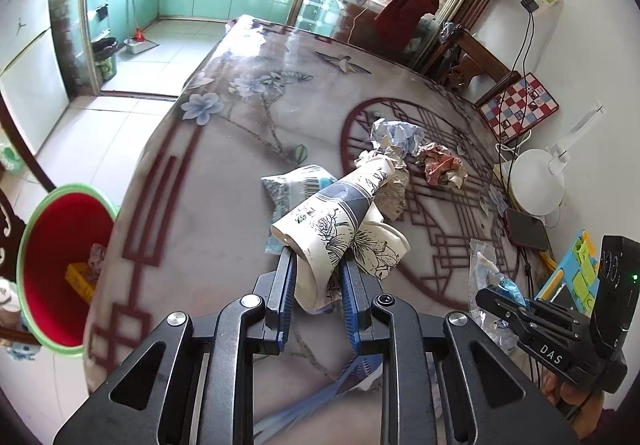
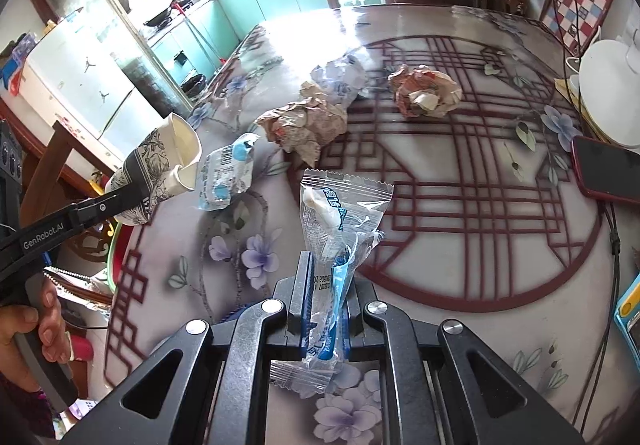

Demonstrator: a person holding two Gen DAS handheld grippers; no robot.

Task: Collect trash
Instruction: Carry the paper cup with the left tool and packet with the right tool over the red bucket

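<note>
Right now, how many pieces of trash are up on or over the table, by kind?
Crushed paper cups: 1, in left tongs
Clear wrappers: 1, in right tongs
Blue-white pouches: 1
Crumpled paper balls: 3
Total: 6

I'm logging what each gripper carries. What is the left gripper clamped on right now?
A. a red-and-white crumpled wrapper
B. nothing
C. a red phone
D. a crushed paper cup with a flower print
D: the left gripper has its blue pads pressed on the crushed paper cup, lifted off the table.
</note>
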